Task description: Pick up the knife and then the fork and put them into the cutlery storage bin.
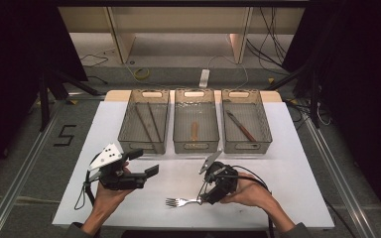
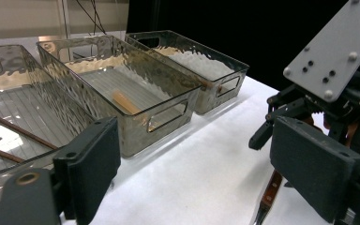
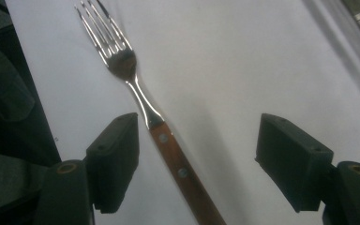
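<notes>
A fork (image 1: 181, 202) with a wooden riveted handle lies flat on the white table top, tines pointing left in the high view. My right gripper (image 1: 204, 198) is tipped down over its handle end. In the right gripper view the fork's handle (image 3: 168, 150) runs between the two pads of my right gripper (image 3: 201, 154), nearer the left pad, and the jaws stand open with neither pad pressing on it. My left gripper (image 1: 144, 162) hovers at the left, open and holding nothing. The left gripper view looks between my left gripper's pads (image 2: 201, 159) at the fork's handle (image 2: 269, 197).
Three clear plastic bins stand in a row behind. The left bin (image 1: 143, 147) holds chopsticks (image 1: 146, 121), the middle bin (image 1: 195, 147) a small wooden-handled piece (image 1: 194, 130), and the right bin (image 1: 247, 147) a wooden-handled knife (image 1: 241, 126). White table top lies between the bins and the hands.
</notes>
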Demonstrator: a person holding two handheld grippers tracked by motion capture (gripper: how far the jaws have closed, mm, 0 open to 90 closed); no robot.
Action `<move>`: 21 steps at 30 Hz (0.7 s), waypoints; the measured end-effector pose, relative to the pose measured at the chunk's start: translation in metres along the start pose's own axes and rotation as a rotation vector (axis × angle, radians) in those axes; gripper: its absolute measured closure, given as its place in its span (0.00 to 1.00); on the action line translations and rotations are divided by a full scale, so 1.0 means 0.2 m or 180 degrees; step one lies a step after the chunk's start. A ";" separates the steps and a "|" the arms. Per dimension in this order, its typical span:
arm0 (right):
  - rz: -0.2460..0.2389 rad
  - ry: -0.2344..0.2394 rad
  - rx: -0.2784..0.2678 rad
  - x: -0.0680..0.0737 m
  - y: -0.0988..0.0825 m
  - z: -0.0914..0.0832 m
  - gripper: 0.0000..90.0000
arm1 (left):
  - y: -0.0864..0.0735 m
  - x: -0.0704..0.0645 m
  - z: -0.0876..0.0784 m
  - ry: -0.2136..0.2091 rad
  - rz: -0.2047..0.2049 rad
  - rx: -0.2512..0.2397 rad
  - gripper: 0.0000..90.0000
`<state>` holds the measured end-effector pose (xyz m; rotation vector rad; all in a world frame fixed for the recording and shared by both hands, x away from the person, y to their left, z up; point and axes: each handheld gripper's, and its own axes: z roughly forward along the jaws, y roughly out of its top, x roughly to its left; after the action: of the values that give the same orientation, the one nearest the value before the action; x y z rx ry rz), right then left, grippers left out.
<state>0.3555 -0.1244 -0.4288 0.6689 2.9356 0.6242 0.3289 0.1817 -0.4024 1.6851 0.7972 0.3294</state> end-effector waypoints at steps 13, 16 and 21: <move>-0.0144 -0.0019 0.0325 0.03 -0.03 0.10 0.45 | 0.00 0.00 0.00 0.0001 0.0004 0.0005 0.18; -0.0214 -0.0021 0.0376 0.04 -0.03 0.11 0.48 | 0.00 0.00 0.00 0.0002 0.0005 -0.0002 0.18; -0.0230 -0.0013 0.0411 0.04 -0.03 0.13 0.52 | 0.00 0.00 0.00 0.0004 0.0003 0.0000 0.18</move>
<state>0.3490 -0.1165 -0.4541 0.5709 3.0007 0.4292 0.3290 0.1819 -0.4024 1.6856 0.7975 0.3310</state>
